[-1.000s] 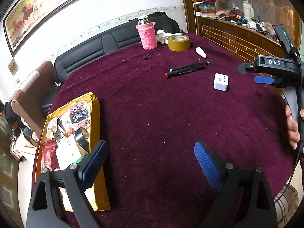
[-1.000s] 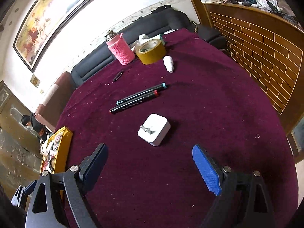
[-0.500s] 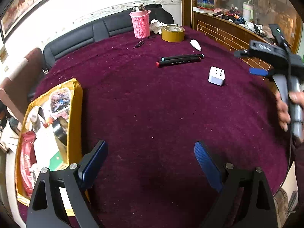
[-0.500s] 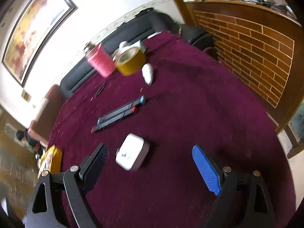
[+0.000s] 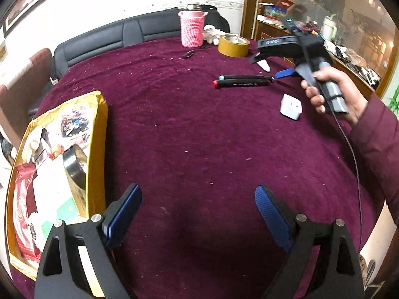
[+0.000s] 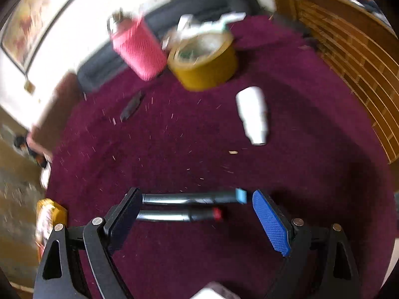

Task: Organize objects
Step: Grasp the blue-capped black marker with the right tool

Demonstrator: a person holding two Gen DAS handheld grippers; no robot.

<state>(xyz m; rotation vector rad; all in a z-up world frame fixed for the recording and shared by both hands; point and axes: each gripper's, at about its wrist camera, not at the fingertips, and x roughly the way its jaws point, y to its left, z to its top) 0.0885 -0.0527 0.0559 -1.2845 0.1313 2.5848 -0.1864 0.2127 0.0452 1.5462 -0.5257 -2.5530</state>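
Two black markers lie side by side on the maroon tablecloth [image 5: 187, 129], one with a teal cap [image 6: 189, 197] and one with a red cap [image 6: 179, 214]. They show in the left wrist view [image 5: 242, 81]. My right gripper [image 6: 194, 214] is open just above them, with both markers between its fingers. It shows in the left wrist view [image 5: 276, 67], held by a hand. A white charger [image 5: 291, 107] lies near it. My left gripper [image 5: 197, 214] is open and empty over the near part of the table. A yellow box [image 5: 99, 134] of small items sits at the left.
A pink knitted bottle [image 5: 192, 28], a yellow tape roll [image 5: 233, 45], a small white bottle [image 6: 253, 114] and a small dark object [image 5: 188, 54] lie at the far side. A black sofa [image 5: 104, 37] stands behind the table; a brick counter [image 6: 349, 49] is at the right.
My right gripper has moved forward past the white charger and now straddles the two markers. The left gripper's view has swung, with the yellow box still at the left.
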